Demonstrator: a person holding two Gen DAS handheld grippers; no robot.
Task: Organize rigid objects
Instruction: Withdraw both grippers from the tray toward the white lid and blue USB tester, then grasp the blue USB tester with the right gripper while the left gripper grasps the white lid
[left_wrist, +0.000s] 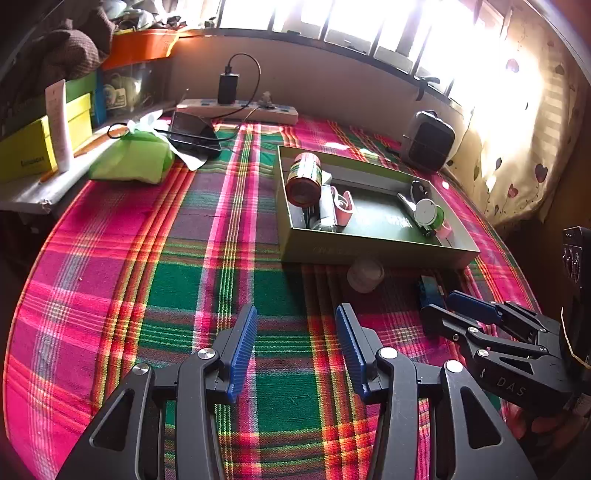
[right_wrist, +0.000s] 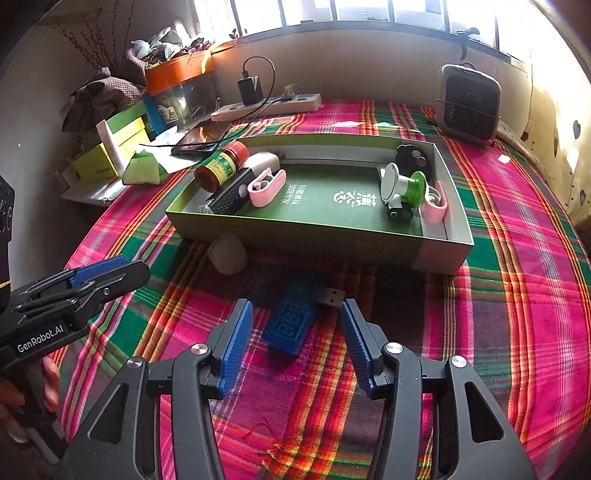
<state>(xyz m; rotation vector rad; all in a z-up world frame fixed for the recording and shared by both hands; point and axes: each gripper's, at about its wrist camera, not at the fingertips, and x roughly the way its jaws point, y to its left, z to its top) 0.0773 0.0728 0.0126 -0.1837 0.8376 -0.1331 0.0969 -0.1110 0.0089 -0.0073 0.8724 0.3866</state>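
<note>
A blue USB tester (right_wrist: 295, 321) lies on the plaid cloth just ahead of my right gripper (right_wrist: 295, 334), which is open and empty, its fingers either side of the tester's near end. A white round jar (right_wrist: 227, 254) sits against the front wall of the green tray (right_wrist: 295, 236). The tray holds a red-capped bottle (right_wrist: 221, 166), a black device (right_wrist: 231, 195), two pink clips and a green-and-white reel (right_wrist: 402, 184). My left gripper (left_wrist: 297, 341) is open and empty over bare cloth. The jar (left_wrist: 365, 275), tray (left_wrist: 369, 253) and right gripper (left_wrist: 454, 314) show in the left wrist view.
A power strip (right_wrist: 266, 105) with charger lies at the back. A phone (left_wrist: 194, 133), a green bag (left_wrist: 136, 157) and yellow boxes (left_wrist: 26, 151) stand at the left. A small heater (right_wrist: 469, 105) stands at the back right.
</note>
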